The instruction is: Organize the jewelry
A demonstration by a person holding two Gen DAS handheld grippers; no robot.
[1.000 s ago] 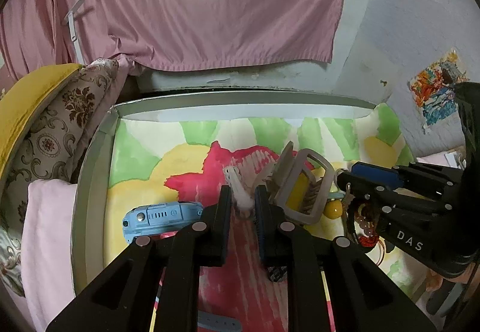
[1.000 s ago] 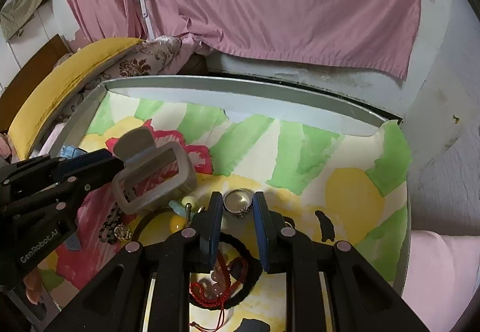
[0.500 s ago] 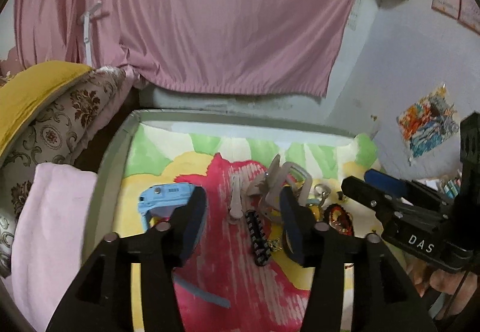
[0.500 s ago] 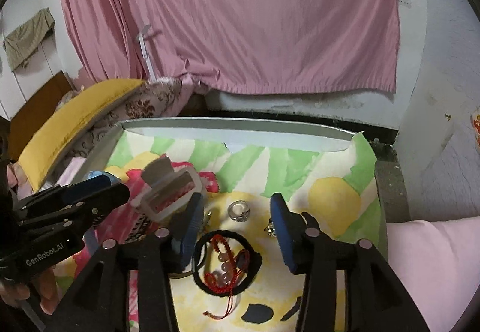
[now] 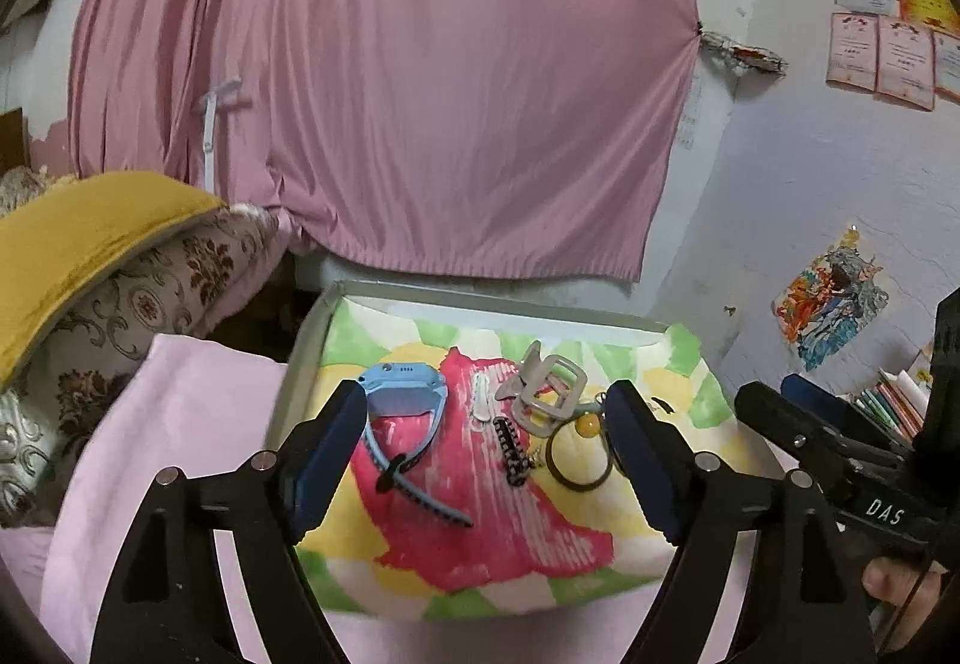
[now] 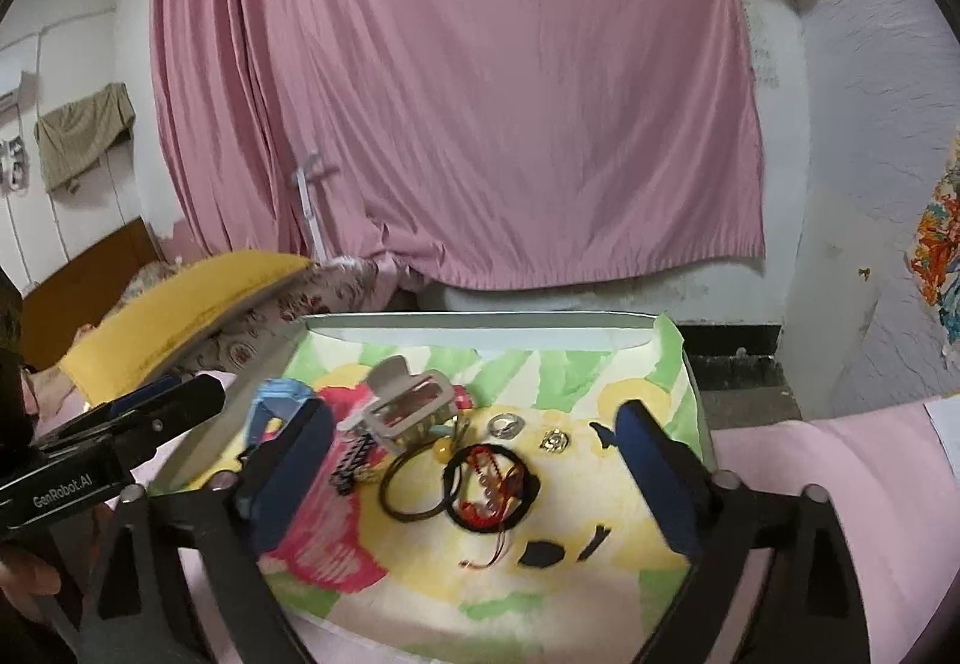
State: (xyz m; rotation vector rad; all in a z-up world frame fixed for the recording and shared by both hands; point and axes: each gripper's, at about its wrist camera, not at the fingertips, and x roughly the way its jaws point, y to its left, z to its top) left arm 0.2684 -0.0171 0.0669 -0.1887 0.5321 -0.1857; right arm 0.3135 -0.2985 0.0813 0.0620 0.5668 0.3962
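Jewelry (image 6: 489,475) apparently below opening right gripper (image 6: 474,448)

The tray (image 6: 690,382) lies open from above — its near part and right side are bare painted paper (image 6: 600,592). The watch (image 5: 402,400), hair claw (image 6: 408,406), hair ties (image 6: 489,490) and ring (image 6: 506,426) crowd the middle — cushions (image 5: 138,268) hem the left.

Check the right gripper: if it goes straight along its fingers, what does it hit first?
Probably the black hair tie with the red beaded bracelet inside it, lying on the painted tray. The right gripper is opening with nothing between its jaws; depth is uncertain.
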